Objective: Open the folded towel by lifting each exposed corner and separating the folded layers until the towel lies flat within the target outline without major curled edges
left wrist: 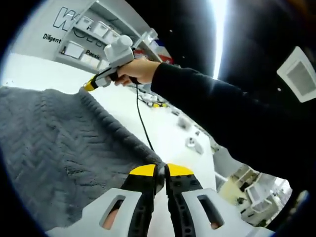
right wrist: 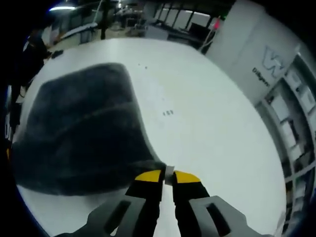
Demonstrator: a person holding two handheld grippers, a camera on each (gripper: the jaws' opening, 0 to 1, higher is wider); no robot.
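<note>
One white, smooth table (right wrist: 217,123) carries one grey towel (left wrist: 54,148), thick and fluffy, with a woven zigzag pattern and a ribbed edge. In the right gripper view the towel (right wrist: 79,128) lies on the left part of the table, its long axis running away from the camera. The left gripper (left wrist: 161,170), with yellow tips, is closed on one towel corner. The right gripper (right wrist: 168,174) pinches another corner; in the left gripper view it (left wrist: 88,86) is held by a hand (left wrist: 140,69) in a black sleeve (left wrist: 222,106).
</note>
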